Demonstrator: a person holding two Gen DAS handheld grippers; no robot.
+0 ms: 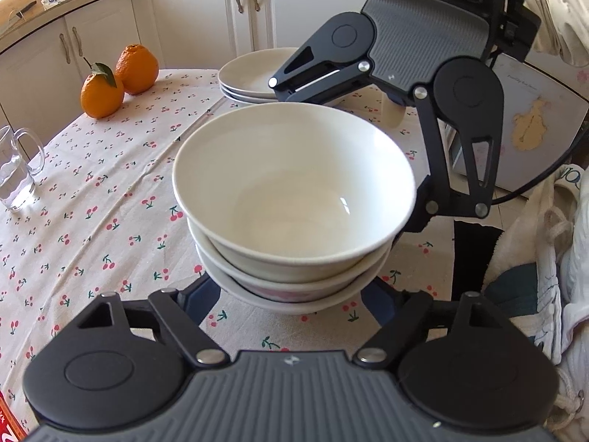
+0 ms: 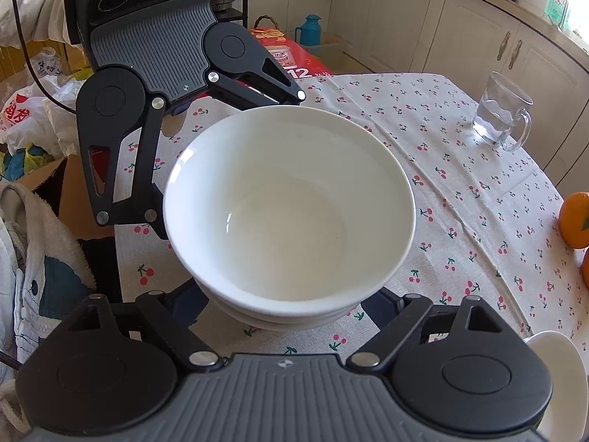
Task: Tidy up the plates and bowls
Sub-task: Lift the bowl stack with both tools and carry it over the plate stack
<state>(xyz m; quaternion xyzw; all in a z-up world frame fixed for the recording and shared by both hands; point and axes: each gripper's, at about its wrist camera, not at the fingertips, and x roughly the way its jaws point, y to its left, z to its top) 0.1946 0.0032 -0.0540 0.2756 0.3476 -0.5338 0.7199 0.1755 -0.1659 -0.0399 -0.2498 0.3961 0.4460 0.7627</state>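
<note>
A stack of three white bowls (image 1: 294, 199) stands on the cherry-print tablecloth; it also shows in the right wrist view (image 2: 291, 206). My left gripper (image 1: 291, 294) is spread wide around the near side of the stack's base, its fingertips hidden under the bowls. My right gripper (image 2: 287, 305) is spread the same way on the opposite side and shows in the left wrist view (image 1: 386, 132). A stack of white plates (image 1: 250, 73) sits behind the bowls; one plate rim (image 2: 563, 375) shows at the right wrist view's lower right.
Two oranges (image 1: 117, 77) lie at the table's far left. A glass mug (image 1: 18, 169) holding water stands near the left edge, and shows in the right wrist view (image 2: 502, 112). White cabinets (image 1: 191, 11) stand behind. A red box (image 2: 291, 59) sits beyond the table.
</note>
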